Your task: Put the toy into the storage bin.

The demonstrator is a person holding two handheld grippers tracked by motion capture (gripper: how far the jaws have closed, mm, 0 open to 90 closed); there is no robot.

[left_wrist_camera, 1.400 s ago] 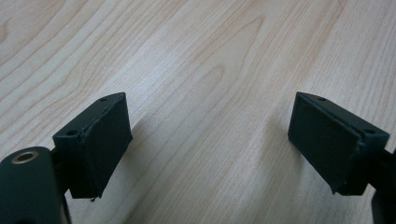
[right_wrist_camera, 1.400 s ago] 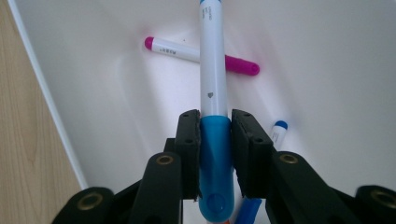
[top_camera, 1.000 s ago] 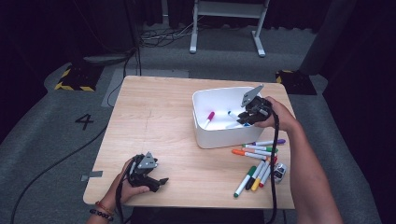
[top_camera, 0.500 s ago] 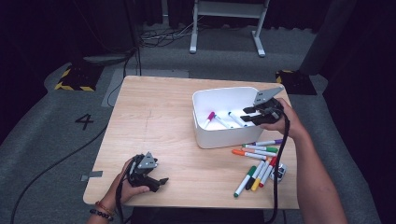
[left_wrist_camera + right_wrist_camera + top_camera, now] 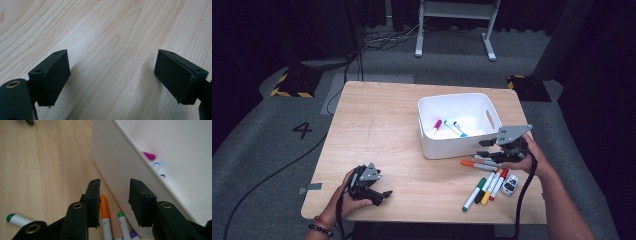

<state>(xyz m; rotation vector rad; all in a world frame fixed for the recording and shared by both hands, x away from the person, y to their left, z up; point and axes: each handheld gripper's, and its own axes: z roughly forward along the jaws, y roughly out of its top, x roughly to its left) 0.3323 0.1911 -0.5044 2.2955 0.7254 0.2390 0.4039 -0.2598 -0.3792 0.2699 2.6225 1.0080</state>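
A white bin (image 5: 447,145) stands on the right half of the wooden table (image 5: 377,125). Inside it lie a pink-capped marker (image 5: 435,125) and a blue-capped marker (image 5: 456,128). In front of the bin, several markers lie loose, among them an orange one (image 5: 478,165) and a green one (image 5: 474,194). My right gripper (image 5: 484,150) hovers open just over those by the bin's front wall; in the right gripper view the orange marker (image 5: 105,213) lies between its jaws and the bin wall (image 5: 120,167) rises beyond. My left gripper (image 5: 382,196) rests open at the table's front left, over bare wood.
A small white toy car (image 5: 509,184) sits by the markers near the table's right edge. The table's left and middle parts are bare wood. Beyond the table are a grey floor with cables, a number 4 marking (image 5: 302,130) and a white stand (image 5: 454,20).
My right gripper has moved from above the bin down and toward the front, to the loose markers. A blue-capped marker now lies in the bin beside the pink one. The left gripper stayed put.
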